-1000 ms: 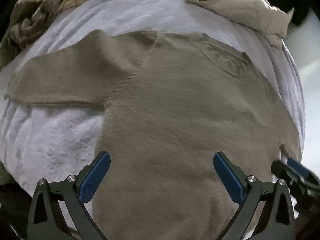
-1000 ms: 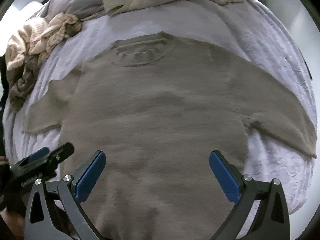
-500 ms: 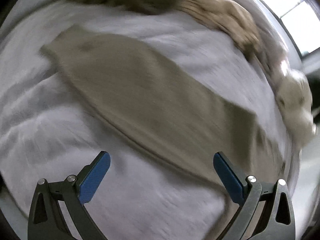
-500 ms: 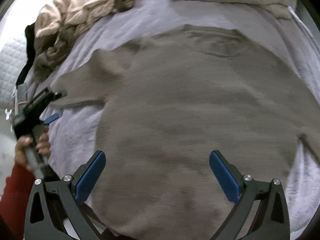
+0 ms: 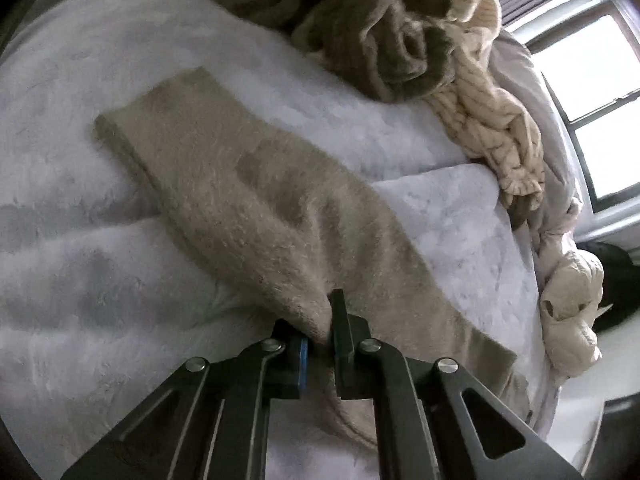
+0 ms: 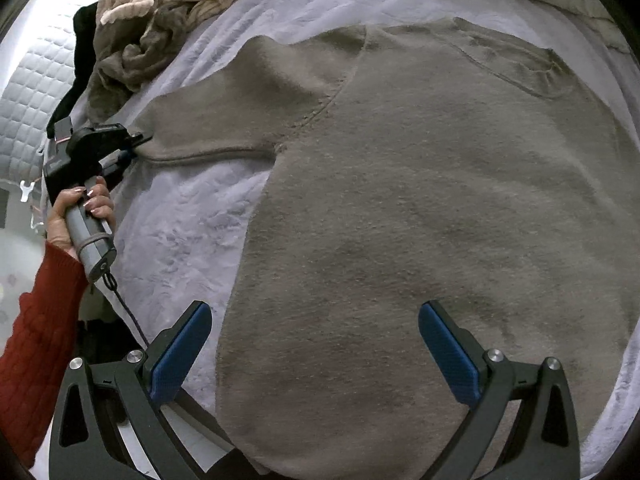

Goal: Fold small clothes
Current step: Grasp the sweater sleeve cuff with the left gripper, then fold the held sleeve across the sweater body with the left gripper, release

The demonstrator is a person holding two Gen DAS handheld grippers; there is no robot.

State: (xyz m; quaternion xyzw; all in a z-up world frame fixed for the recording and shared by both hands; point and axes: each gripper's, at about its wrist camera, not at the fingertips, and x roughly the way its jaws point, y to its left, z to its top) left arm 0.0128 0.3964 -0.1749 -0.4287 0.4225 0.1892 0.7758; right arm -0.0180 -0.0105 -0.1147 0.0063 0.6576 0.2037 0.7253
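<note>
L gripper: jaws pressed together on a pinch of sleeve edge, fabric bunched between the pads. Sleeve runs ahead of jaws to its cuff, flat on white blanket. Pile of knits beyond. R gripper: jaws spread wide, nothing between; taupe sweater body lies flat ahead of and under them. Hand w/ red sleeve holds L tool's handle at sleeve's end, prob. near cuff.

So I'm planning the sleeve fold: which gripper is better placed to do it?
Left. The left gripper is already shut on the sweater sleeve edge; the right gripper hangs open over the body.
</note>
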